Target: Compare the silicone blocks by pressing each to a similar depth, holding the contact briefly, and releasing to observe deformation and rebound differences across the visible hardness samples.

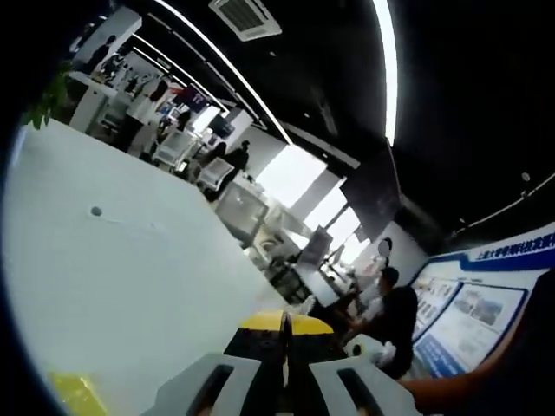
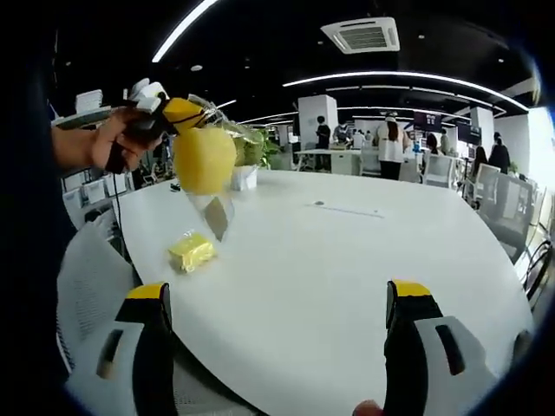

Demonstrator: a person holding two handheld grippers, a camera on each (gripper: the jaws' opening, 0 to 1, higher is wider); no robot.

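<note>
In the right gripper view, the left gripper (image 2: 178,111), held up in a hand (image 2: 108,143), has its jaws clenched on a yellow silicone block (image 2: 205,159) above the white surface (image 2: 347,260). A second yellow block (image 2: 192,252) lies on the surface below. The right gripper (image 2: 277,329) has its jaws released, spread wide over the near edge.

Bright ceiling strip lights (image 1: 386,61), window glare (image 1: 295,173), soft focus, fisheye-bent edges

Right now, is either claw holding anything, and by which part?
The right claw stands wide open over the white table, holding nothing. The left claw looks shut; in the right gripper view its tips sit at the top of a yellow block raised above the table.
</note>
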